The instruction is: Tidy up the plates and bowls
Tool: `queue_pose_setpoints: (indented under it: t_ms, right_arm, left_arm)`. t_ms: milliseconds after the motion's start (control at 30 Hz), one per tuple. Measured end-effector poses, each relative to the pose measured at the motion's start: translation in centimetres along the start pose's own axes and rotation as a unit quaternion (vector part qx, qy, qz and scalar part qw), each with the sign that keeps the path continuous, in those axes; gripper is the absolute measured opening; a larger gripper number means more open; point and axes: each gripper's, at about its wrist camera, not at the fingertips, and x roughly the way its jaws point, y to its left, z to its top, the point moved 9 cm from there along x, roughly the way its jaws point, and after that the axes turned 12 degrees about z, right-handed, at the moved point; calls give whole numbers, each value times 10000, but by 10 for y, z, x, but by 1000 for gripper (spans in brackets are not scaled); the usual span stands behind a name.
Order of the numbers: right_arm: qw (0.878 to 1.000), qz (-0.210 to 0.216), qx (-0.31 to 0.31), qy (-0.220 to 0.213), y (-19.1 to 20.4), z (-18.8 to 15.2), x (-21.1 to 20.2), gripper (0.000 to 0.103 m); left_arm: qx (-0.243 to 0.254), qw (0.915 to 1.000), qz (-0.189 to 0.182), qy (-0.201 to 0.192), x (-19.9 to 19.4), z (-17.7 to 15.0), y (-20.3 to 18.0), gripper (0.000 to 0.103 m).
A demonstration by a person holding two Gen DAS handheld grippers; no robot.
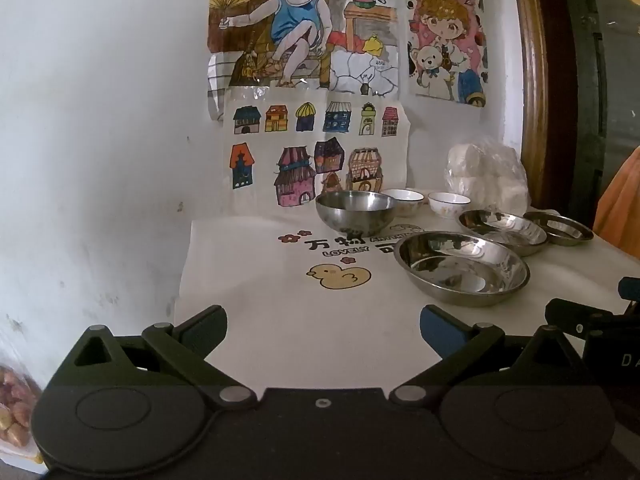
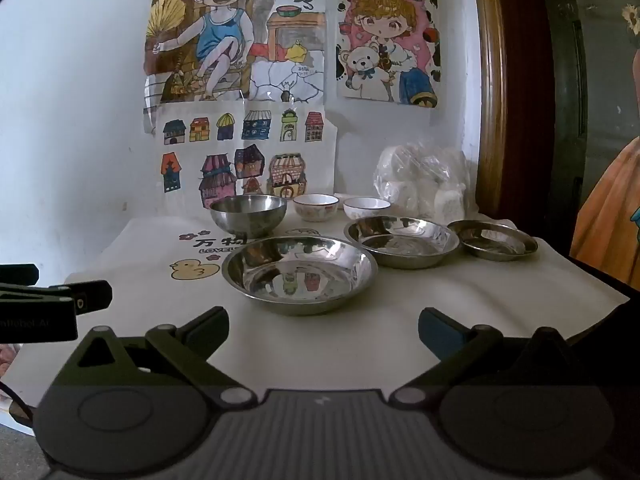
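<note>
1. Plates and bowls stand unstacked on the white cloth-covered table, which carries a printed yellow duck and lettering partly hidden behind the dishes.
2. Nearest is the largest steel plate, shallow, round and mirror-bright, reflecting the wall drawings.
3. Behind it to the right sits a second steel plate, and beside that the smallest steel plate, near the table's right edge.
4. A deep steel bowl with a rounded belly stands at the back left.
5. Two small white ceramic bowls sit by a crinkled clear plastic bag; its white contents are hard to make out.
6. Both the left gripper and right gripper hang over the table's near edge, jaws spread wide and empty.
</note>
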Motion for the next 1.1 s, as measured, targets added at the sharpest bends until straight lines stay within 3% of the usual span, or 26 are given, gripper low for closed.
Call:
queue_pose_setpoints:
  t_ms: [1100]
  right_arm:
    - [10000, -1, 5, 21, -1, 0, 2, 103]
  left_arm:
    - [13, 10000, -3, 59, 1, -1, 0, 102]
